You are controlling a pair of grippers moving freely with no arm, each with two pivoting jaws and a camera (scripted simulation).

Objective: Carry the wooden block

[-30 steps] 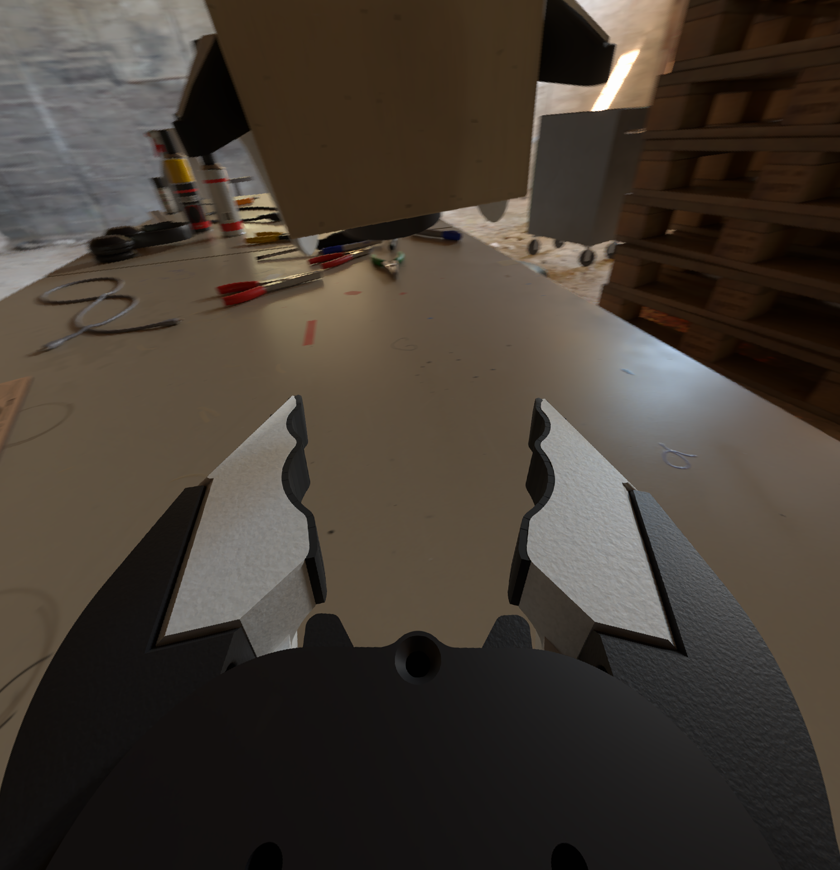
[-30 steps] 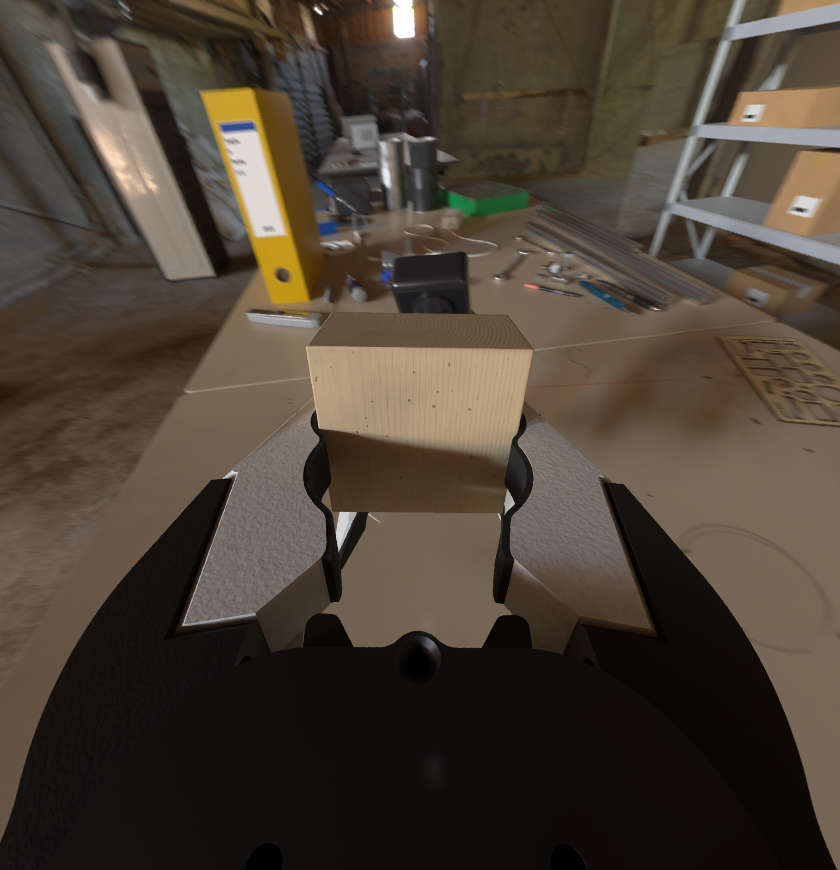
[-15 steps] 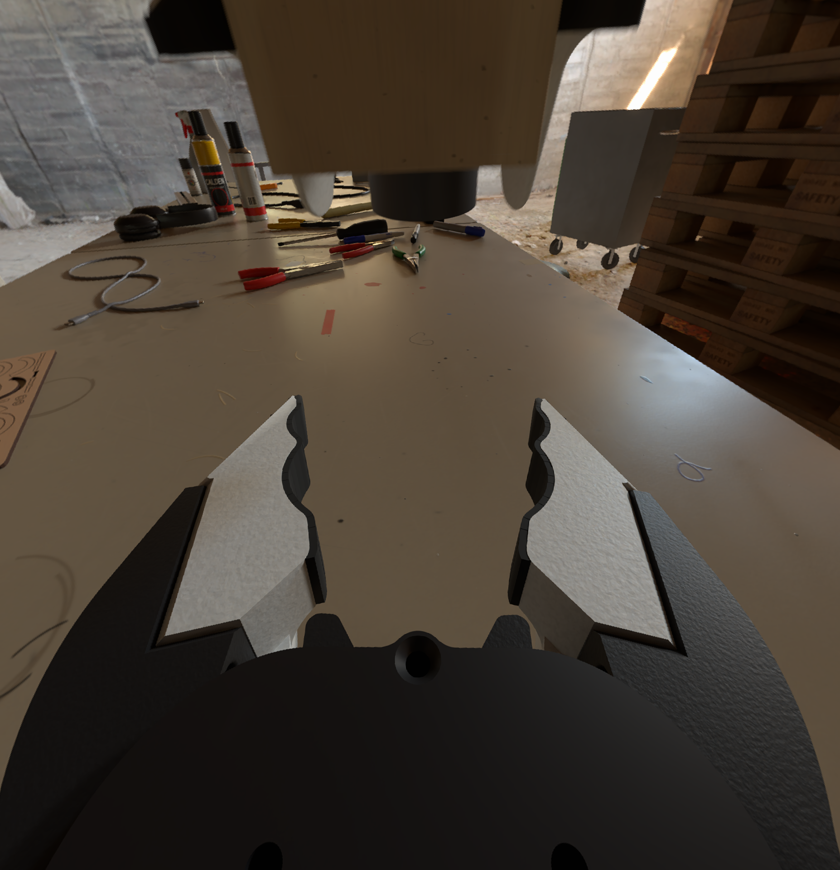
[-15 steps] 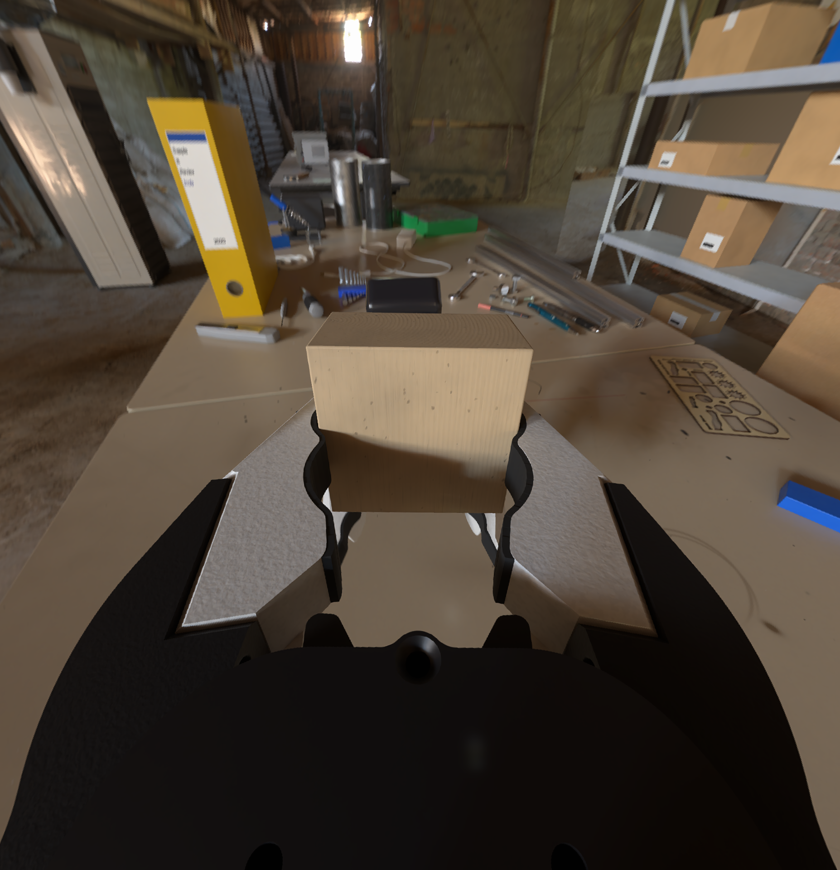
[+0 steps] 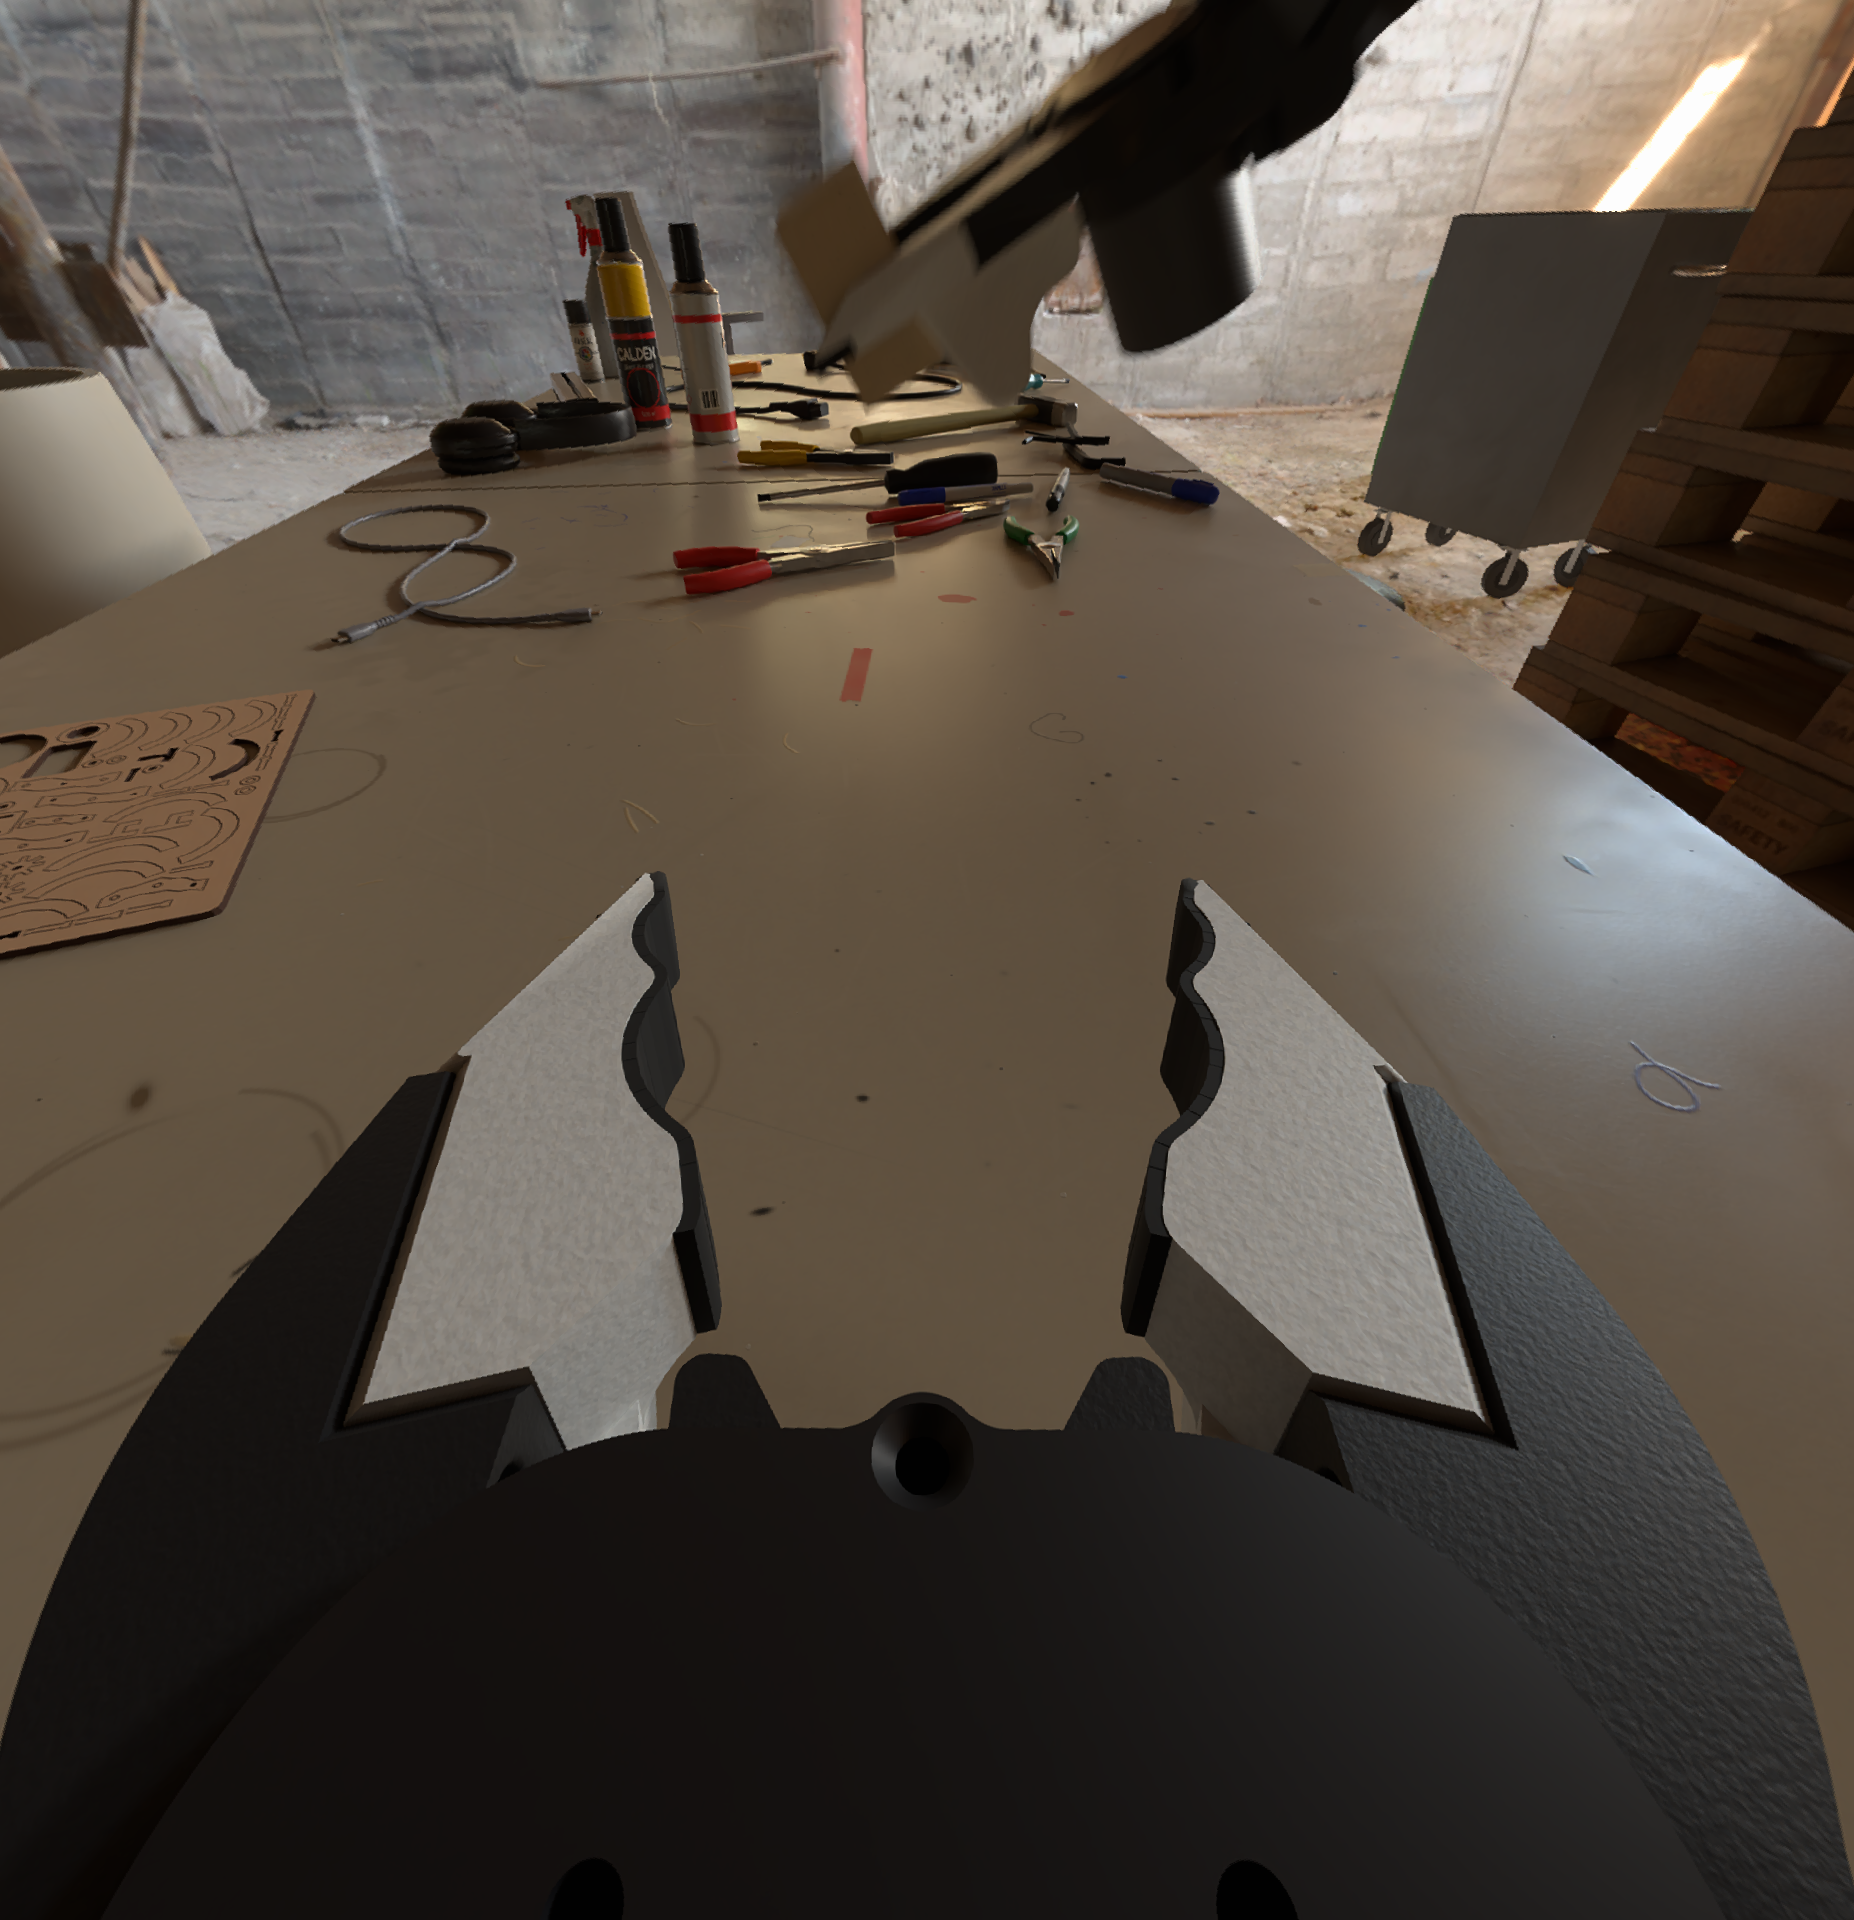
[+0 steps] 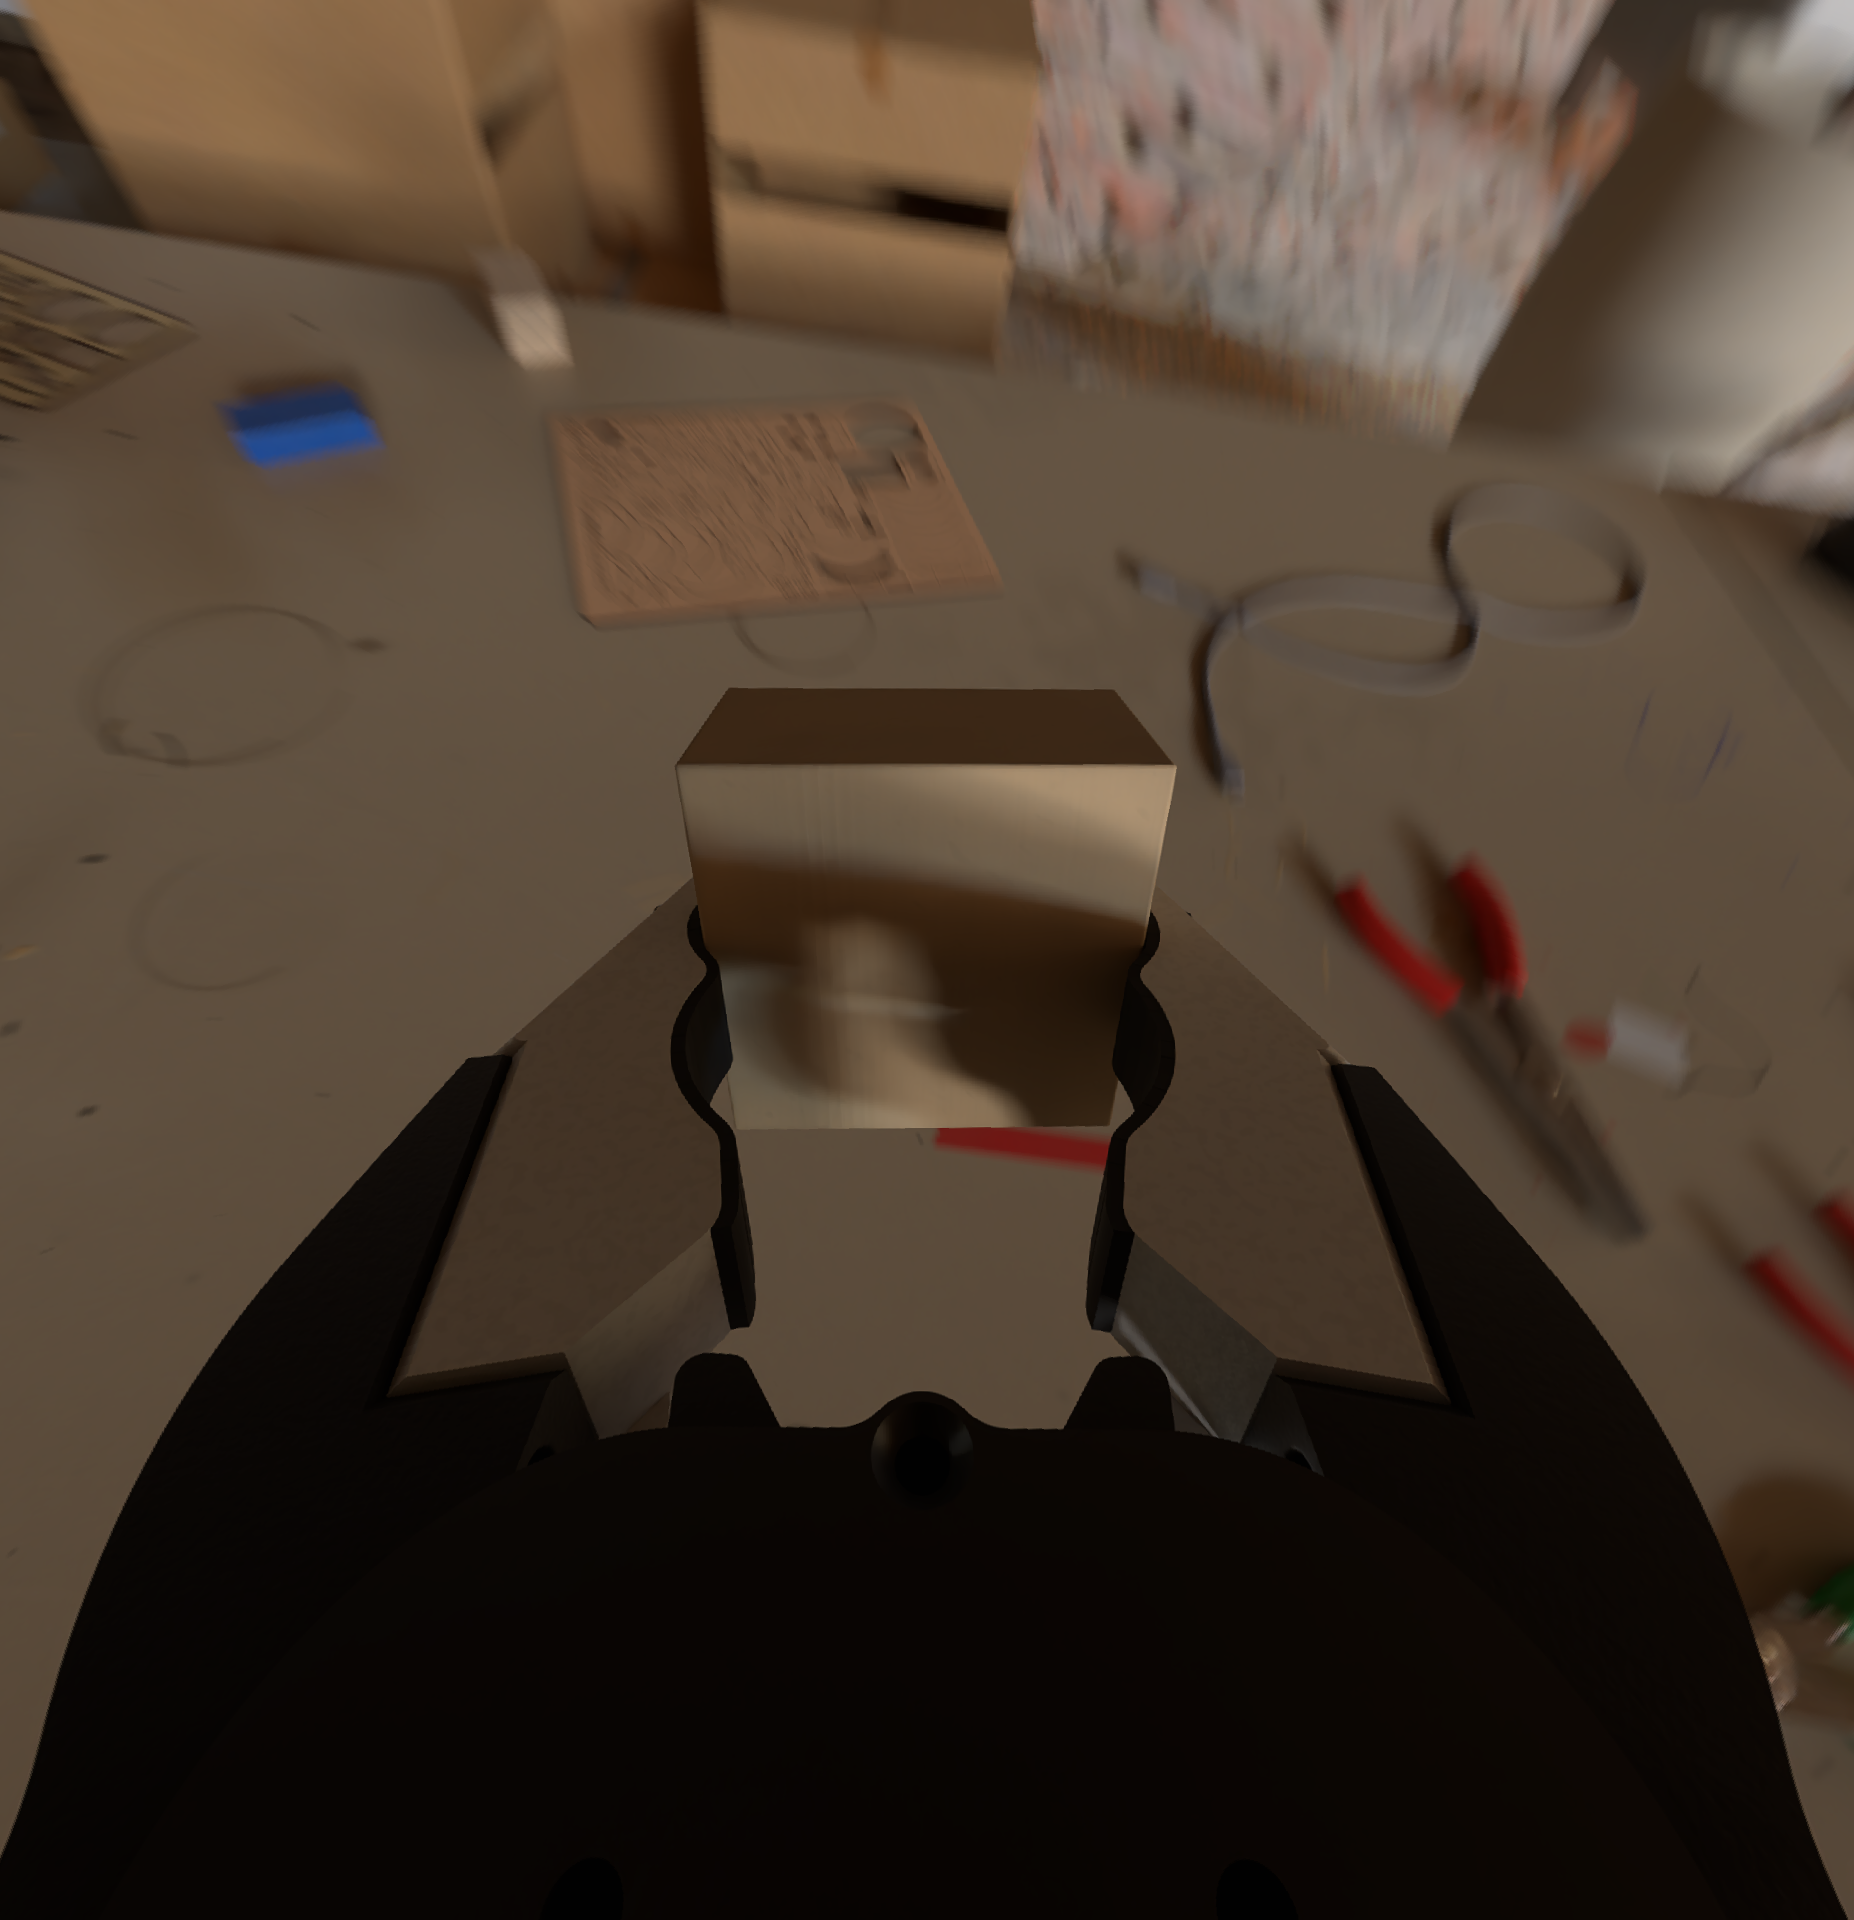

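The left gripper (image 5: pixel 921 1049) is held low and flat, pointing toward 12 o'clock. Its 2 white fingers (image 5: pixel 549 1164) are spread wide apart, and nothing is held between them. The right gripper (image 6: pixel 925 997) is tipped downward, and its 2 fingers (image 6: pixel 580 1153) are pressed in against a load at the tips. In the left wrist view, the right gripper (image 5: pixel 944 281) is seen high up at 1 o'clock, tilted and blurred.

Lettered label: spray can (image 5: pixel 632 343), pallets (image 5: pixel 1827 727).
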